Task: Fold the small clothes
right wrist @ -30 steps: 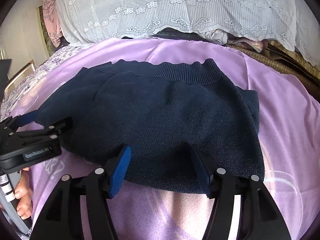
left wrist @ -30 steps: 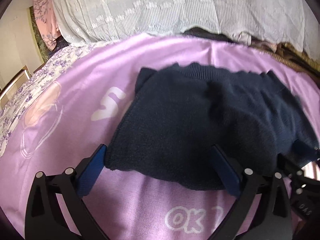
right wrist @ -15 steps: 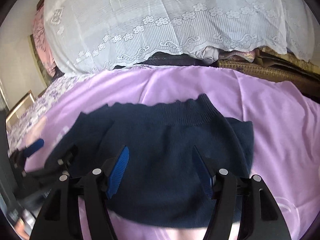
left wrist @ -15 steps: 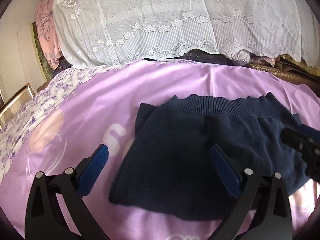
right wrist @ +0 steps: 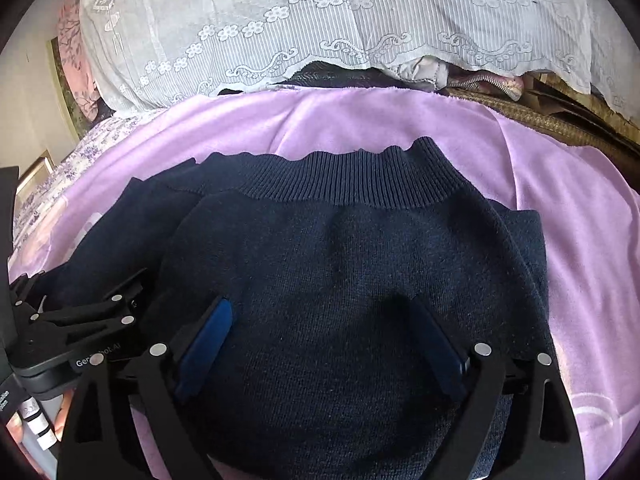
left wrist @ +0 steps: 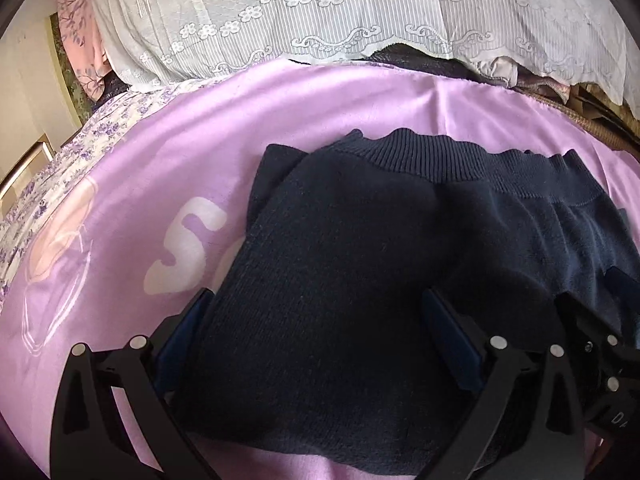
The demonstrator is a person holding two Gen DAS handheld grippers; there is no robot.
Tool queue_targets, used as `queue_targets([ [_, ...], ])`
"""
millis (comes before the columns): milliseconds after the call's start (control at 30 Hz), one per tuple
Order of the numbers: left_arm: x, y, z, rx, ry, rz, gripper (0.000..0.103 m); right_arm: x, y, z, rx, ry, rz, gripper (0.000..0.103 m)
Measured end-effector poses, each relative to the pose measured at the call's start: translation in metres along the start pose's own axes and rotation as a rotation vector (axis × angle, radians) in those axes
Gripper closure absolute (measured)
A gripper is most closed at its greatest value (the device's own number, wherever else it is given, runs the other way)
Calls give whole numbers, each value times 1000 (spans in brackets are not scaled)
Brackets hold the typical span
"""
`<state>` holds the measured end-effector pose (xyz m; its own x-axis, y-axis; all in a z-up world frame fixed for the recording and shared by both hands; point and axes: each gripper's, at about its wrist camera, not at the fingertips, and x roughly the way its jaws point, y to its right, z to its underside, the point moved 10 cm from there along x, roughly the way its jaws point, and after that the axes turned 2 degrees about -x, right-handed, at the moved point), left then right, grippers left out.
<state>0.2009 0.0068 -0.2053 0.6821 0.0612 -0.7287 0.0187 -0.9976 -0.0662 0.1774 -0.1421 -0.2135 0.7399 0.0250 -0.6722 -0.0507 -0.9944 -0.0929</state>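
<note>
A dark navy knitted garment point(left wrist: 360, 272) with a ribbed band on its far edge lies folded on the purple blanket point(left wrist: 168, 168). It also shows in the right wrist view point(right wrist: 352, 264). My left gripper point(left wrist: 316, 320) is open, low over the garment's left half, its fingers either side of the cloth. My right gripper point(right wrist: 320, 328) is open, low over the right half. The left gripper's body point(right wrist: 80, 328) shows at the left of the right wrist view. The right gripper's body point(left wrist: 600, 352) shows at the right edge of the left wrist view.
A white lace cloth point(left wrist: 360, 12) covers a pile along the far side. A floral sheet point(left wrist: 52, 184) lies to the left. A woven mat point(right wrist: 560, 120) lies at the far right. The blanket point(right wrist: 580, 208) has white printed letters point(left wrist: 180, 248).
Both grippers lifted away from the garment half a second ago and have come back down close over it. Both stay open. The garment lies as before.
</note>
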Motion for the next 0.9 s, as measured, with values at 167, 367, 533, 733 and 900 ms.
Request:
queue_targets([
  [167,-3,0,0,-6,9,0,4,-20,0,0,8,53,-8,11],
  [367,-5,-1,1,2,17,-6,4,-41,-11,-1,-71,120,22,11],
  [533,-5,-1,1,3,18,-7,4,-14,-6,14,-58,-19,10,4],
  [733,-7,-2,2,2,30,-11,4,-16,-7,15,-55,-9,-8,4],
  [900,-21,3,-1,40,92,-22,4,-37,-2,5,-12,74,-23,4],
])
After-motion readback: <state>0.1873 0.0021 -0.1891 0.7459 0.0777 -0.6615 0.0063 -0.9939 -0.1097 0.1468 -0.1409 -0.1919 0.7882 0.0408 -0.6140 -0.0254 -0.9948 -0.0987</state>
